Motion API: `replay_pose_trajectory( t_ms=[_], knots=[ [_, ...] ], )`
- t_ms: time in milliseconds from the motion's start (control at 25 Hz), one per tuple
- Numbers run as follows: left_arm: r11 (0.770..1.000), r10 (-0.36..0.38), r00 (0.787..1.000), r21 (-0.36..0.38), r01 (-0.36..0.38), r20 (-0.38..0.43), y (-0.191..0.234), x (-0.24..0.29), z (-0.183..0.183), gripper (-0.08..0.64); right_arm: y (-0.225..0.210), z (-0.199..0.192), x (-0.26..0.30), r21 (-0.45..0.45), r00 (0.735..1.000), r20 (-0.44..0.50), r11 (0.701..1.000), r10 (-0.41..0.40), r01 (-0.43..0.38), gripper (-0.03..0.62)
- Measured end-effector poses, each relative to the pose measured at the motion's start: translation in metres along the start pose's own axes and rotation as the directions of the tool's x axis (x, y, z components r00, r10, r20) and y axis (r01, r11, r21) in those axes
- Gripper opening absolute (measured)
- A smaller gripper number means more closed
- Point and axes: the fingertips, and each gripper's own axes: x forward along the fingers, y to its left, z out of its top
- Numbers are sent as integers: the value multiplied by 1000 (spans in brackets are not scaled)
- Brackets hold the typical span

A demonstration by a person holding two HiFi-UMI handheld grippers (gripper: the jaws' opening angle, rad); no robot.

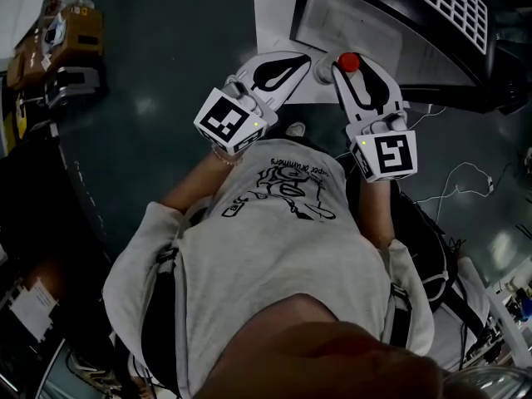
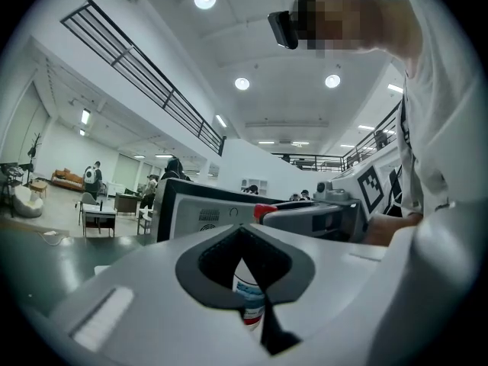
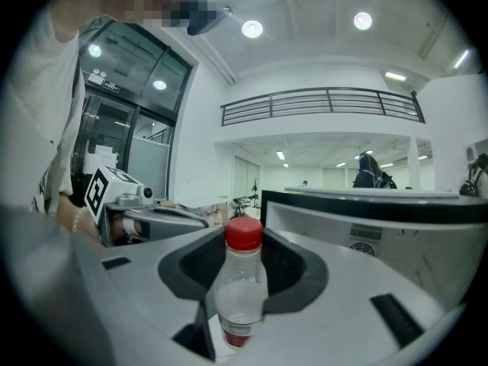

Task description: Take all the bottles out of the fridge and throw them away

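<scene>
1. Carrying stage, as I judge it: my right hand-held gripper (image 1: 356, 75) is clamped on the body of a clear plastic bottle with a red cap (image 3: 240, 288). The bottle stands upright between the jaws, cap above them.
2. My left hand-held gripper (image 1: 277, 73) has its jaws narrow, and a clear plastic bottle with a blue-and-red label (image 2: 248, 300) shows in the gap. I take it to be gripped, with most of it out of sight beneath.
3. Both bottles are outside the black-framed white cabinet (image 1: 391, 23) just ahead of the two grippers, which I take for the fridge.
4. No bin appears in any view, so I would locate it first, then turn my whole body rather than swing the arms.
5. Thin plastic gives under pressure, so I would make the squeeze neither tighter nor looser, and hold both grippers level so neither bottle slips.
6. Release should come only with each bottle directly over the bin's mouth, one side at a time.
</scene>
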Motion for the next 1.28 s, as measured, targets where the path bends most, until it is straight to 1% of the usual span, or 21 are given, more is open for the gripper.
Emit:
replay_pose_trajectory(
  t_ms=[680,1040,1160,1280],
  knots=[
    [993,122,992,-1,-122,13,36,-93,8,8,82,19,51,-23,992,20,992,124,-124,149],
    [983,182,983,-2,-182,25,52,-139,12,8,126,29,75,-40,982,28,982,188,-187,149],
    [979,206,978,-4,-206,28,58,-157,12,8,142,32,85,-62,976,29,975,216,-214,149],
    [973,229,973,-8,-229,30,65,-174,11,8,158,32,94,-61,971,26,970,236,-234,149]
  ],
)
